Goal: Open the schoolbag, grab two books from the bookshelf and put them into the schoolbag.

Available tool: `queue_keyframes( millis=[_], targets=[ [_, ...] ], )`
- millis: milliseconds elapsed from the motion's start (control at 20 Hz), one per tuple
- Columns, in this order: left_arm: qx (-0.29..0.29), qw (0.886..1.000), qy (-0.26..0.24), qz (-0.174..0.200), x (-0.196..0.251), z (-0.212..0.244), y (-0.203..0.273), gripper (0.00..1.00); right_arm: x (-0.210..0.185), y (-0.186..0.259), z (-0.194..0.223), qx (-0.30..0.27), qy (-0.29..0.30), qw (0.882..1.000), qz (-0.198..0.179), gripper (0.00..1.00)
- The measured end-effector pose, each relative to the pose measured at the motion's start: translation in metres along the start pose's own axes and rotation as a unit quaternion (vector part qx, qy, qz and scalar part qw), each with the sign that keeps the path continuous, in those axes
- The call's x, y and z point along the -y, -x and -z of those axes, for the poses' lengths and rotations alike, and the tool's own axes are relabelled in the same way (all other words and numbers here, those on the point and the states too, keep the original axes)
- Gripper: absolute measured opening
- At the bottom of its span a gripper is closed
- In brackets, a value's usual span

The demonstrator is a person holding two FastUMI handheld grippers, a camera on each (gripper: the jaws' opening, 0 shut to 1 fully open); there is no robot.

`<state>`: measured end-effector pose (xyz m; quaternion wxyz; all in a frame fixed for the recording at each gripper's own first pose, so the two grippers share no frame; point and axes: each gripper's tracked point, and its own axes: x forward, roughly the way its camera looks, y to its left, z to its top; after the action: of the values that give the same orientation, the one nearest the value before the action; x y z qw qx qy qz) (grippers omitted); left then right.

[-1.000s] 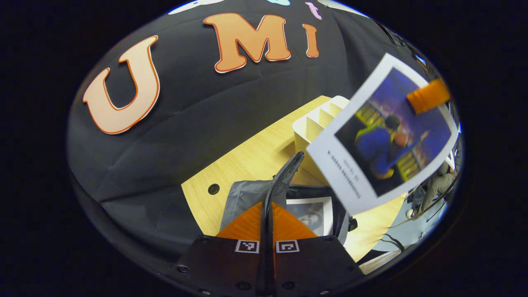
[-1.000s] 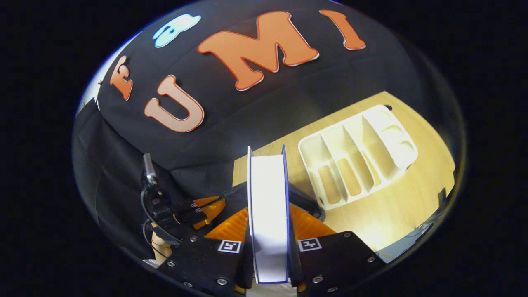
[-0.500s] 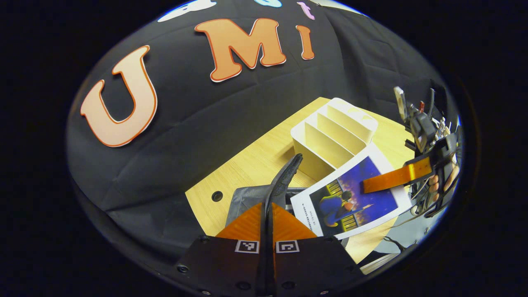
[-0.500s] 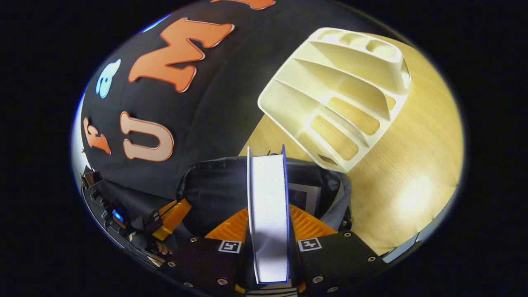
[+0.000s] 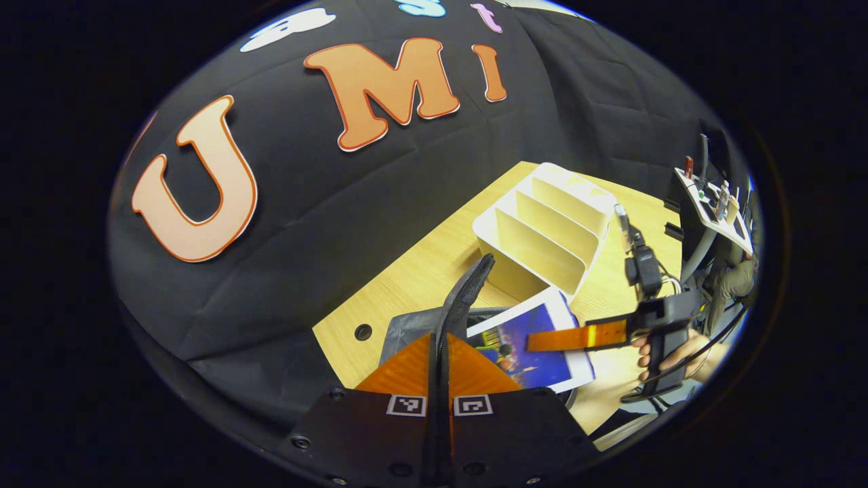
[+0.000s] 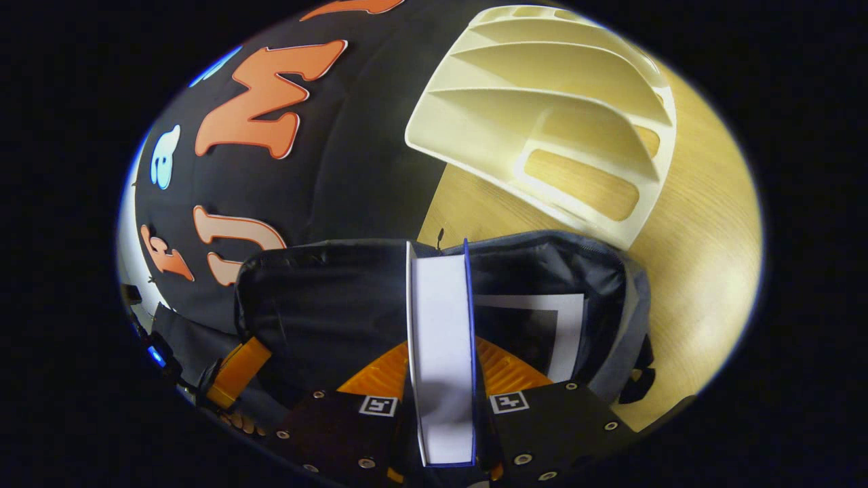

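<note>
Over the open mouth of the schoolbag [image 6: 542, 271], a book [image 6: 441, 352] sits edge-on in the right gripper [image 6: 441, 379], whose jaws are clenched on its two covers. In the left gripper view that book [image 5: 536, 346] shows its blue cover tilted above the bag's opening. Inside the bag lies another book [image 6: 542, 325] with a white border. The left gripper [image 5: 441, 352] pinches the bag's black strap [image 5: 468, 285] between its clenched jaws, holding it upright. Just beyond the bag stands the white bookshelf [image 6: 542, 115], its slots bare, on the wooden tabletop [image 6: 698, 271]. A hand [image 5: 678, 352] grips the right gripper's handle beside the bag.
</note>
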<state>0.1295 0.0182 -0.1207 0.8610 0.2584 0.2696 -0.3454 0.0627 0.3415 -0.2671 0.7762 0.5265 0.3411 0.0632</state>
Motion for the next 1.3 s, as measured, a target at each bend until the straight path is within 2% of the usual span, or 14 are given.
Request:
queue_keyframes(
  millis=[150,250,350,400,750,800,850,1000,1100,1300],
  targets=[
    [0.001,1.000,-0.009,0.003,0.006,-0.003,0.000,0.01,-0.005,-0.027,0.012,-0.004,-0.032,0.999,0.010,0.36],
    [-0.001,1.000,-0.012,-0.001,0.003,-0.001,-0.002,0.01,0.001,-0.035,0.018,-0.010,-0.037,0.999,0.033,0.37],
    [-0.002,1.000,-0.004,0.004,0.004,0.003,-0.004,0.01,0.012,-0.035,0.021,-0.020,-0.038,0.997,0.066,0.43],
    [-0.002,1.000,0.001,0.007,0.005,0.006,-0.004,0.00,0.019,-0.033,0.018,-0.023,-0.034,0.996,0.079,0.50],
    [-0.003,0.999,0.020,0.029,0.017,0.021,-0.006,0.01,0.048,0.004,0.007,-0.018,0.019,0.990,0.137,0.68],
    [-0.002,0.999,0.024,0.032,0.019,0.021,-0.006,0.01,0.047,0.011,0.005,-0.017,0.022,0.991,0.133,0.89],
    [-0.003,0.999,0.028,0.038,0.022,0.023,-0.005,0.01,0.047,0.018,0.006,-0.017,0.024,0.991,0.134,0.76],
    [0.002,0.998,0.033,0.044,0.029,0.029,-0.005,0.01,0.051,0.043,-0.007,-0.001,0.041,0.989,0.145,0.90],
    [0.002,0.998,0.034,0.044,0.033,0.033,-0.004,0.01,0.058,0.068,-0.022,0.013,0.062,0.985,0.162,0.96],
    [0.000,0.998,0.044,0.041,0.048,0.036,-0.005,0.03,0.083,0.111,-0.055,0.031,0.115,0.971,0.209,0.97]
  ],
)
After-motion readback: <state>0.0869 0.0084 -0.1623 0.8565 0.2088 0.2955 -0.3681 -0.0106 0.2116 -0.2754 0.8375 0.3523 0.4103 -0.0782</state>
